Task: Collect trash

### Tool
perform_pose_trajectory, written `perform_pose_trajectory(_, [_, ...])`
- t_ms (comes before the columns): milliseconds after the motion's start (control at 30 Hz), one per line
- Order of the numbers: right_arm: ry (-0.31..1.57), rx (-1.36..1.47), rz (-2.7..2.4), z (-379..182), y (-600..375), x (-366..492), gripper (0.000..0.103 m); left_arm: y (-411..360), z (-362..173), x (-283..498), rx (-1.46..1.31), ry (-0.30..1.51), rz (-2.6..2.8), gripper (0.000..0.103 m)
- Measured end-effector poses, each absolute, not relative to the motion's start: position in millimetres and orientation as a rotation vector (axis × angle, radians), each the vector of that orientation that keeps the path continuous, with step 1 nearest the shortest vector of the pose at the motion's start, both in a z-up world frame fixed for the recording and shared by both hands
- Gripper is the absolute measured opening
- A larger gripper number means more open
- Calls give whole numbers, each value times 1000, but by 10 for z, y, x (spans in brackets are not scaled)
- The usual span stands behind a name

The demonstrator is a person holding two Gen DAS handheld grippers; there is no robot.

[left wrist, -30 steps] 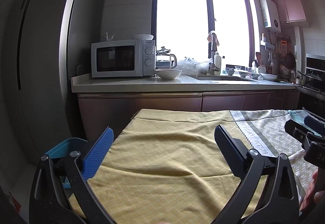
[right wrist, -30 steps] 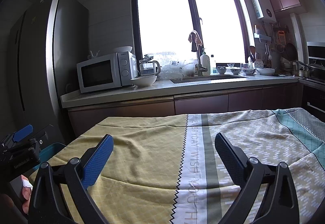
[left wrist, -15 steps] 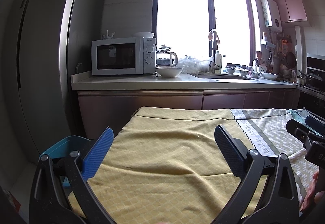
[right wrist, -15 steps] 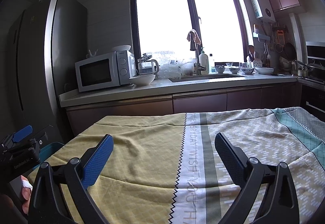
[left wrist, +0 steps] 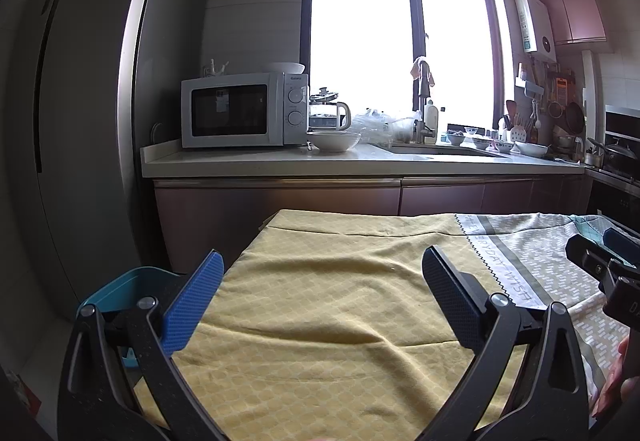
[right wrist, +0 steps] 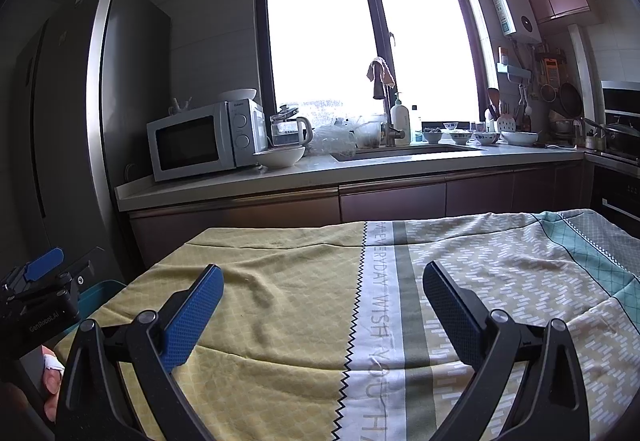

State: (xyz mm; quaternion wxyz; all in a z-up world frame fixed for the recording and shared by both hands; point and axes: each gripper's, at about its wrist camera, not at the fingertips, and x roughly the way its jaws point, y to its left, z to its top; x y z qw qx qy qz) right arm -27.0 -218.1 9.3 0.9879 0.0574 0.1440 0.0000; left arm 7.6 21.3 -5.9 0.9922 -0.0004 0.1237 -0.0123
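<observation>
No trash is being shown on the tablecloth; handling cannot be judged. The left gripper and right gripper are being held spread, empty, at lower frame.

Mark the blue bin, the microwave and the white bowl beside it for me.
blue bin [left wrist: 120, 287], left wrist view, on its inner wall.
microwave [left wrist: 230, 115], left wrist view, on the dark door window.
white bowl [right wrist: 280, 157], right wrist view, on its outer side.

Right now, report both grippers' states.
Left gripper: open, holding nothing, above the tablecloth.
Right gripper: open, holding nothing.
</observation>
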Motion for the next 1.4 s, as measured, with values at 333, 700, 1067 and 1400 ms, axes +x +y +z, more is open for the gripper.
perform_pose_trajectory(333, [285,121,-13,100,-2180,-284,97,207,-60,79,0,248,-26,98])
perform_pose_trajectory(700, [287,124,-18,91,-2179,-281,97,205,-62,84,2,250,-26,98])
perform_pose_trajectory(1067, [287,126,-20,79,-2188,-282,97,199,-68,94,6,249,-26,98])
perform_pose_trajectory(1400, [287,125,-21,76,-2180,-286,97,200,-69,102,5,252,-27,98])
